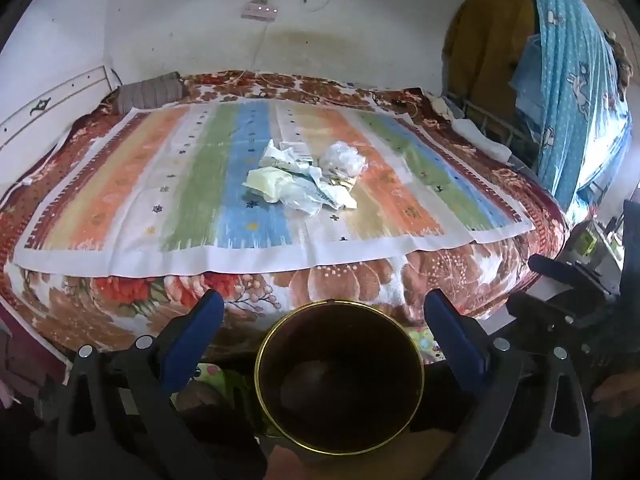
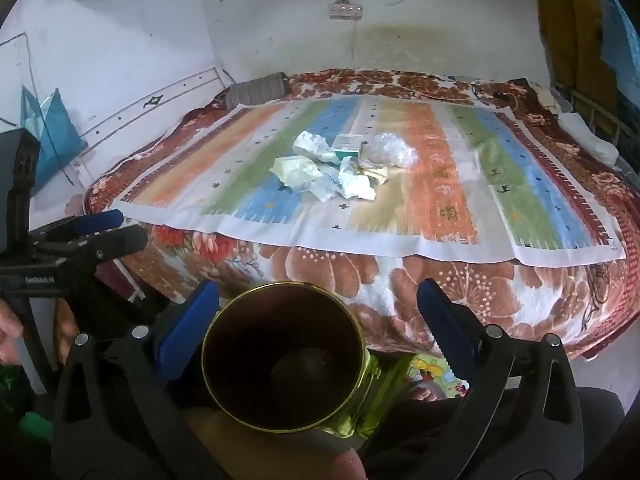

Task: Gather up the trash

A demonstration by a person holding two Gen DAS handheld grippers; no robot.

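Note:
A pile of crumpled paper and plastic trash (image 1: 304, 178) lies in the middle of a striped cloth (image 1: 132, 184) on the bed; it also shows in the right wrist view (image 2: 340, 164), with a small green-and-white box (image 2: 347, 145) among it. A dark bin with a gold rim (image 1: 339, 376) stands below the bed's near edge, and shows in the right wrist view (image 2: 286, 364) too. My left gripper (image 1: 324, 312) is open and empty above the bin. My right gripper (image 2: 318, 300) is open and empty above the bin, far from the trash.
The bed has a red floral blanket (image 1: 360, 280). A grey pillow (image 1: 150, 90) lies at its far left corner. A blue patterned cloth (image 1: 576, 80) hangs at the right. A power strip (image 2: 346, 10) hangs on the back wall. A colourful mat (image 2: 440, 372) lies on the floor.

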